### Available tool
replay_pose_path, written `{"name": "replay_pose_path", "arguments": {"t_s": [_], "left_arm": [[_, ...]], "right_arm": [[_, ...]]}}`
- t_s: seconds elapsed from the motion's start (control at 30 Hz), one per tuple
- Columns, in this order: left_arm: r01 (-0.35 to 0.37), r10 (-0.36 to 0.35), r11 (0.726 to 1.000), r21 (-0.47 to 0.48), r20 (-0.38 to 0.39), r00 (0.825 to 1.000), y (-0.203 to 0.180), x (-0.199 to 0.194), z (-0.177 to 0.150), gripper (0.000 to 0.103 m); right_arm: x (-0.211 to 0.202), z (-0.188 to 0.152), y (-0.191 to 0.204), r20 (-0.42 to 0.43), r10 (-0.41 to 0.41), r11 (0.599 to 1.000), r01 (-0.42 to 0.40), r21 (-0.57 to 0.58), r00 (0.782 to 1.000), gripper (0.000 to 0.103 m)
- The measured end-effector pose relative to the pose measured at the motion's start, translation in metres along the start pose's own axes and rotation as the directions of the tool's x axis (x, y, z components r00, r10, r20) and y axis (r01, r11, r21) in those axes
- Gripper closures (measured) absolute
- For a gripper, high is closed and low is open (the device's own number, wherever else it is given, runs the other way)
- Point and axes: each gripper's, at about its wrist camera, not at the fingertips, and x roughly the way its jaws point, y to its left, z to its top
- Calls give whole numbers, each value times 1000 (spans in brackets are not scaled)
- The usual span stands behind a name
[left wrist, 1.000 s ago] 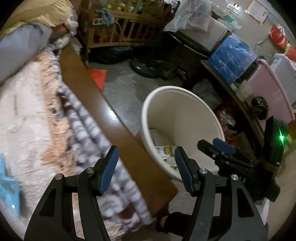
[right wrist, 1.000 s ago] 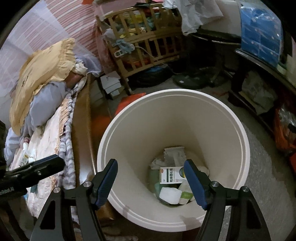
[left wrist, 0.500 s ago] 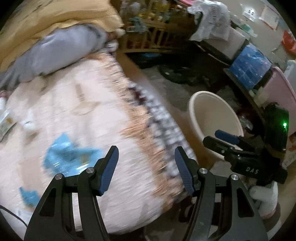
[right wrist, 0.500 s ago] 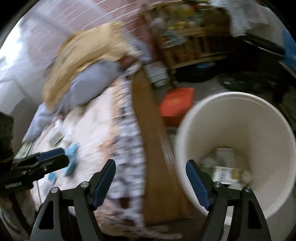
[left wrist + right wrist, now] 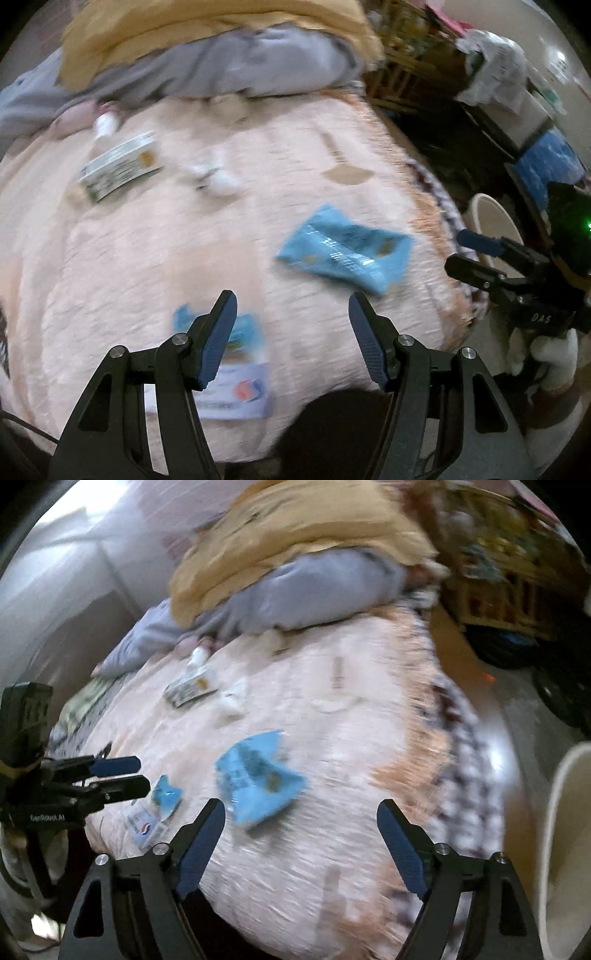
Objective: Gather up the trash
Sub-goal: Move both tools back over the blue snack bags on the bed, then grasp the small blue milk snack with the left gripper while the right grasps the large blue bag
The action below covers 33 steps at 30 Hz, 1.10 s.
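Trash lies scattered over a pale pink blanket (image 5: 155, 266) on the bed. Nearest the middle is a crumpled blue wrapper (image 5: 343, 251), which in the right wrist view sits at about eleven o'clock from the right gripper (image 5: 301, 843), just past its left fingertip. A smaller blue scrap (image 5: 166, 797) lies at nine o'clock from that wrapper, touching a flat white packet (image 5: 236, 391) with a red and blue mark. In the left wrist view this pair shows at the near edge of the blanket, partly behind the left finger of the left gripper (image 5: 291, 334).

Farther up the bed, at about eleven o'clock from the big wrapper, rests a printed carton (image 5: 122, 170), with a small white bottle (image 5: 105, 125) just beyond it and a wad of white tissue (image 5: 221, 181) at its three o'clock side. Motion blur hides their finer detail.

Both grippers hang above the blanket with nothing between the fingers. The left gripper's jaws stand moderately apart; the right gripper's jaws are wider and have just been opening.

Beyond the trash, a grey pillow (image 5: 229, 66) under a mustard cloth (image 5: 303, 531) lies at twelve o'clock. A cream bin (image 5: 565, 834) stands off the bed at three o'clock.
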Motion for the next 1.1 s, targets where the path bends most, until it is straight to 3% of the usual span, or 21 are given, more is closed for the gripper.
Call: {"name": "replay_pose_path", "arguments": {"t_s": [0.23,0.37,0.57,0.67,0.77,0.93,0.97,1.0,1.03,1.07,1.1], "left_arm": [[-51,50,994,-100,-17,999,56,2,-11,41],[-33,24,991,-131,-74,997,72,20,-18,41],[27,-44,993,-119,-143,989,71,48,-29,39],[16,-32,996,-86,-181,983,66,66,-32,37],[-7,-3,998,-57,-171,985,62,75,-30,37],[5,-18,996,-89,-147,989,69,82,-16,38],[6,-19,996,-92,-142,990,70,82,-15,42],[5,-18,996,-93,-133,991,71,82,-13,56],[1,-13,996,-94,-127,992,71,82,-11,63],[-1,-10,995,-97,-118,993,72,81,-8,76],[7,-18,995,-103,-108,994,74,79,-7,81]], "right_arm": [[43,15,42,-65,10,995,-16,-101,998,20],[62,21,58,-83,-38,986,24,-166,996,20],[83,26,54,-104,-83,979,62,-196,991,20],[94,26,50,-124,-87,978,62,-197,988,20],[106,24,47,-138,-96,978,68,-196,986,20],[120,25,41,-139,-89,983,65,-170,986,20],[120,25,41,-133,-87,984,64,-169,987,20],[121,25,41,-128,-86,983,64,-169,988,20],[121,25,41,-123,-86,983,65,-171,989,21],[122,24,41,-117,-93,982,72,-175,989,25],[120,22,42,-108,-106,979,85,-184,988,38]]}}
